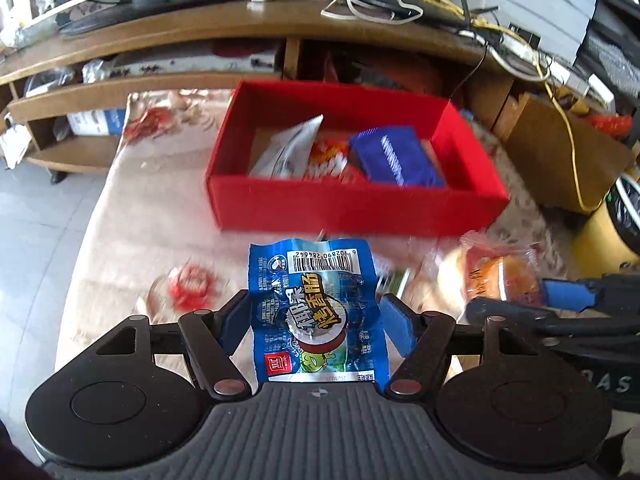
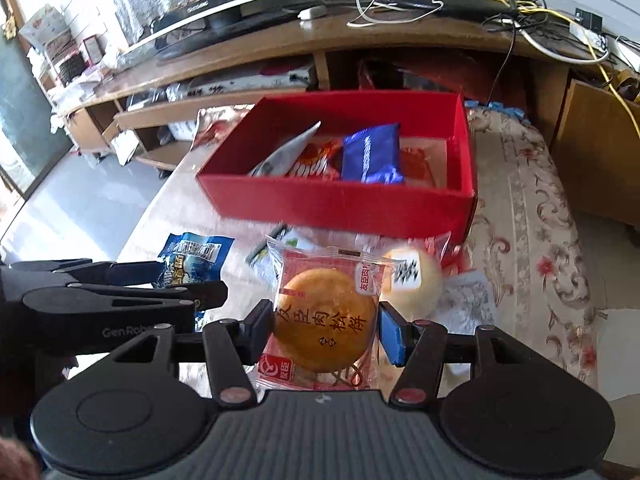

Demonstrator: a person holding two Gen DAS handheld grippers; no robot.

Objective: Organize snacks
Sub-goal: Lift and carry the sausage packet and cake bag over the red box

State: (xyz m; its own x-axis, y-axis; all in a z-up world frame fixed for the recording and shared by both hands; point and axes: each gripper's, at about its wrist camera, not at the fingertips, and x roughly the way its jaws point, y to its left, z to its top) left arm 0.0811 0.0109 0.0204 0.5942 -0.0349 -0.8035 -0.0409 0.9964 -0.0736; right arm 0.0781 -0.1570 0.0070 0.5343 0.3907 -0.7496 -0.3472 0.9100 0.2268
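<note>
Messy living-room setup: a floral tablecloth (image 2: 528,216) is covering the table, with a wooden TV stand (image 1: 240,28) and tangled cables sitting behind it. Left gripper (image 1: 316,320) is clamping a blue sausage packet (image 1: 316,308) between its pads, long axis running straight away from the camera, barcode end pointing toward the box; the digits 6 902890 284642 are showing upside down, and there's Chinese lettering. Right gripper (image 2: 324,320) is pinching a clear-wrapped round pastry (image 2: 326,320), flat face toward the camera, with Chinese print and a red logo at the near corner. "GenRob" is reading on the left gripper's body in the right view. A pale bun (image 2: 412,280) is lying on the cloth just past the pastry. Beyond both, the red box (image 2: 340,204) is holding a dark blue packet (image 2: 372,154), a silver pouch (image 2: 284,152) leaning at an angle, and red-and-white wrappers (image 2: 316,162).
</note>
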